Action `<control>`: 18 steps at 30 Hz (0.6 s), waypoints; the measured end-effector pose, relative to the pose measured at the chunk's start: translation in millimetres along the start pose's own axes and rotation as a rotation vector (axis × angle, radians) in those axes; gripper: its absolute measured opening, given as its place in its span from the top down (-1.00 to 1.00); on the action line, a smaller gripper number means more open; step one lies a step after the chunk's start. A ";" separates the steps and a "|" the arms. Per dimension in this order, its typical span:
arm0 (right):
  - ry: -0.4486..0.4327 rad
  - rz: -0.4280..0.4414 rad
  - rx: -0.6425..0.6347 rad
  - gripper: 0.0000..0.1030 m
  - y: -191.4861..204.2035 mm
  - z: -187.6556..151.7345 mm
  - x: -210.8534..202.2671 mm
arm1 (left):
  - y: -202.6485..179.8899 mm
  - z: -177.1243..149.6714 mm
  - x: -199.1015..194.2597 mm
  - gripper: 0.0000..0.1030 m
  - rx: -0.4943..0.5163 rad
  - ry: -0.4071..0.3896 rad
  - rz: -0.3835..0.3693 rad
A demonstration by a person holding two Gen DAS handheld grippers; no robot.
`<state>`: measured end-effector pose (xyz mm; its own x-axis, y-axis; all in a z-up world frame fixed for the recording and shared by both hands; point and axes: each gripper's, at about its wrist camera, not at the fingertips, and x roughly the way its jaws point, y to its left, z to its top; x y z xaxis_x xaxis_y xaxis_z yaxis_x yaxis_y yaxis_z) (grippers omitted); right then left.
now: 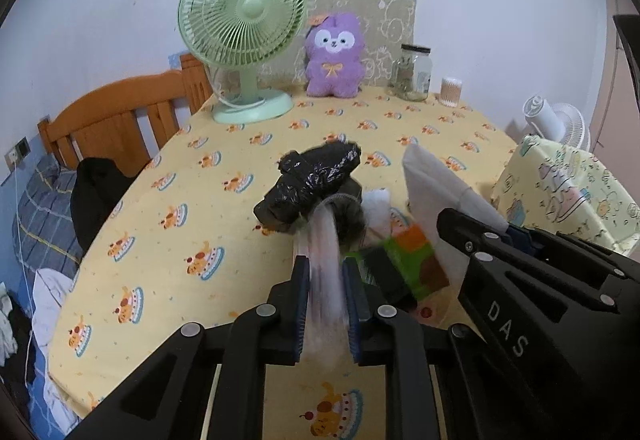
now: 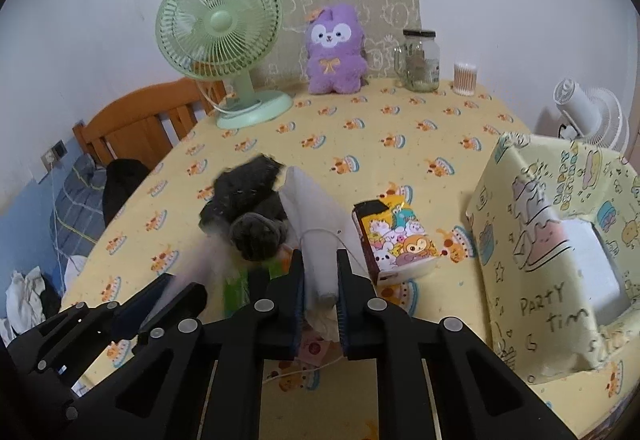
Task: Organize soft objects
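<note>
Left of the cartoon snack box [image 2: 394,236], the left tongs [image 1: 325,276] pinched a limp, sheer strip under the dark fuzzy bundle [image 1: 310,185]; the right tongs [image 2: 320,274] pinched the soft white cloth [image 2: 316,215]. Both looked light and floppy, best gripped bunched.

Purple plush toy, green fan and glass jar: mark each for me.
Purple plush toy [image 1: 334,55]: left wrist view, on its belly.
Green fan [image 1: 242,9]: left wrist view, on its grille.
Glass jar [image 2: 420,61]: right wrist view, on its body.
</note>
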<state>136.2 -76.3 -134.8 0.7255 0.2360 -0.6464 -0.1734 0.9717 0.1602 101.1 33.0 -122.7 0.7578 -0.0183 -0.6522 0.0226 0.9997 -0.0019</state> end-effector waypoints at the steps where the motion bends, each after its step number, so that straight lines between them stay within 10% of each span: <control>1: -0.006 0.006 -0.001 0.68 0.8 1.3 -3.3 | -0.7 1.7 -2.8 0.71 0.000 -0.004 -0.008; 18: -0.036 0.021 0.003 0.68 4.1 5.7 -29.0 | -9.2 10.4 -22.5 0.77 0.012 -0.041 -0.021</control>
<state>118.2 -79.2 -111.2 0.7453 0.2562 -0.6156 -0.1870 0.9665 0.1758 90.6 24.0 -100.0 0.7833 -0.0405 -0.6203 0.0464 0.9989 -0.0066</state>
